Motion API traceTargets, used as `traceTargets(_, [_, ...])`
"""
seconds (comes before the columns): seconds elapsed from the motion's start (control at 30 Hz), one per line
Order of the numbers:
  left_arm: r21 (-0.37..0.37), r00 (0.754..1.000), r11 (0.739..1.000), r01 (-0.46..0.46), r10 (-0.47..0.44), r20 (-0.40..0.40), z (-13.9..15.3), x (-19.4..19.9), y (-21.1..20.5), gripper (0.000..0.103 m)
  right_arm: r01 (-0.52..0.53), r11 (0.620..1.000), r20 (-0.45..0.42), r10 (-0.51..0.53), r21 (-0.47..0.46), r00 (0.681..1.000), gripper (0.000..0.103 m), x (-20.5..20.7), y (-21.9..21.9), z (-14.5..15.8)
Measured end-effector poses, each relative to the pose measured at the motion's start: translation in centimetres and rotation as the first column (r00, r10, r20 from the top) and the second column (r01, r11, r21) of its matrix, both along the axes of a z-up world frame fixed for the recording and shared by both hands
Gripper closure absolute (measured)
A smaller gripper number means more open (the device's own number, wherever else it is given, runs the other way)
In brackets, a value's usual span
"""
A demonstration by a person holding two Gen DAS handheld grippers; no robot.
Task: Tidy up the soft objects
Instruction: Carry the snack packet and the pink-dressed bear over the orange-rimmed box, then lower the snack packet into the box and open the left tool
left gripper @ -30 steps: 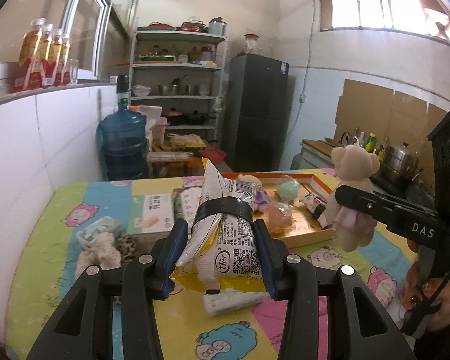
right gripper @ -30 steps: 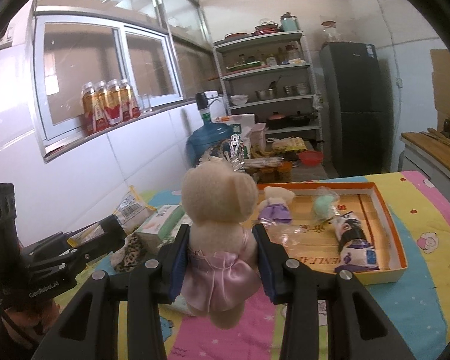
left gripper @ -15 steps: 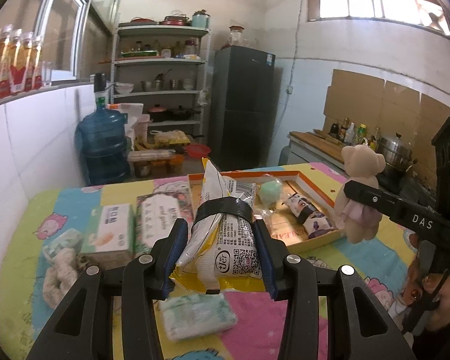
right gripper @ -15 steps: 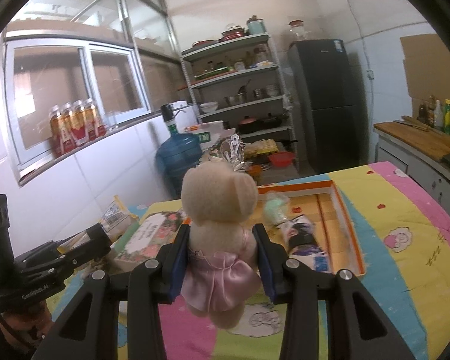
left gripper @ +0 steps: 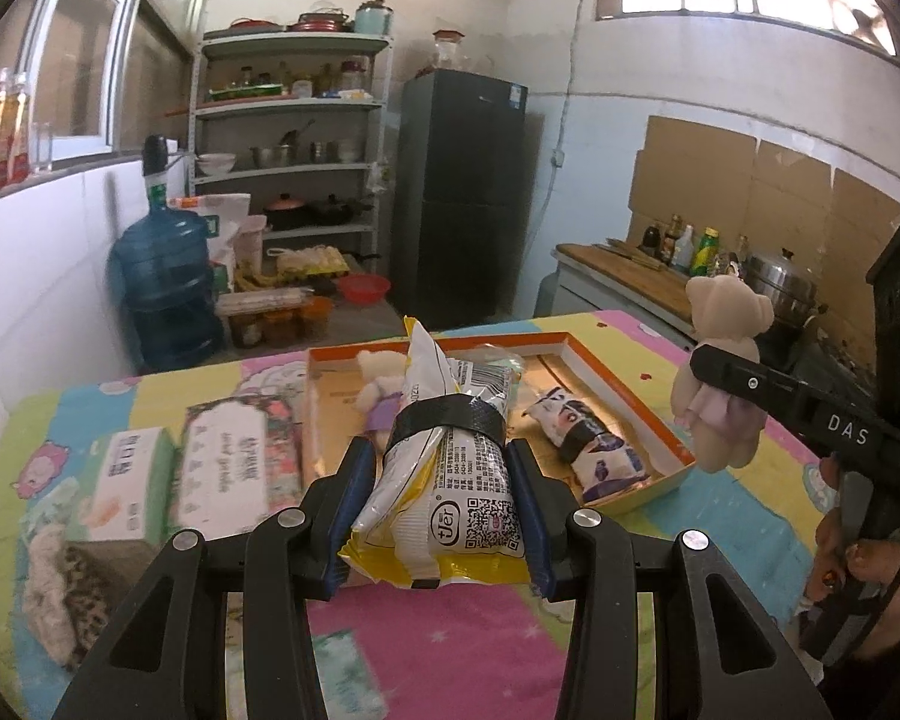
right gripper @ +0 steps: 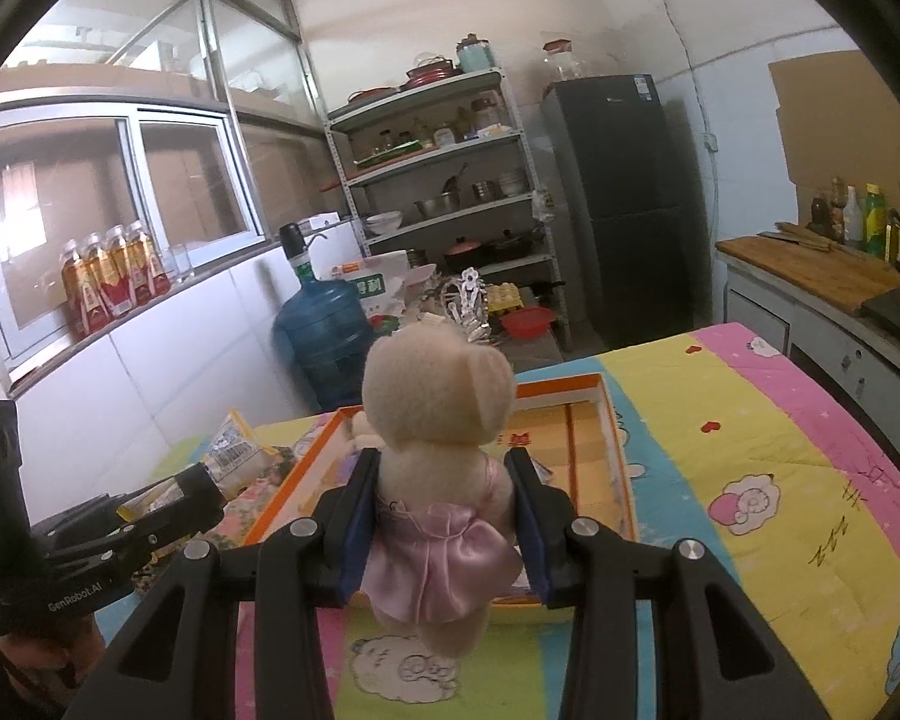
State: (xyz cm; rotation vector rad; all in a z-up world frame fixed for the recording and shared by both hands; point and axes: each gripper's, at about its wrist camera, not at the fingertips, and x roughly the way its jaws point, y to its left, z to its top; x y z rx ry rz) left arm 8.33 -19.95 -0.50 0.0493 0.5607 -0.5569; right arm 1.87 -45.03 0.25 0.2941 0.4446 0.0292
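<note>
1. Our left gripper (left gripper: 444,501) is clamped on a yellow-and-white snack bag (left gripper: 450,480), held above the near side of the table.
2. Our right gripper (right gripper: 444,513) squeezes a teddy bear (right gripper: 438,420) in a pink dress, raised over the near edge of the orange tray (right gripper: 621,468).
3. In the tray lie a smaller bear (left gripper: 378,384) and another wrapped packet (left gripper: 588,444).
4. Left of the tray sit two tissue packs (left gripper: 234,462).

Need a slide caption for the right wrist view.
Right gripper clamps pink-dressed teddy bear above the orange-rimmed tray.
</note>
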Motion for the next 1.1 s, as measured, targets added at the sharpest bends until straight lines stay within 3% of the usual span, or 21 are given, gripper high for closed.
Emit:
traceTargets(0.7, [0.039, 0.994, 0.996, 0.084, -0.081, -0.072, -2.7, 2.8, -8.1, 0.057, 0.000, 1.000, -0.048, 0.001, 0.025, 0.999, 0.061, 3.1, -5.0, -2.2])
traceTargets(1.1, [0.072, 0.990, 0.992, 0.101, -0.093, -0.106, -4.6, 4.9, -10.5, 0.057, -0.030, 0.999, -0.104, 0.025, -0.043, 0.994, 0.061, 7.0, -5.6, -3.1])
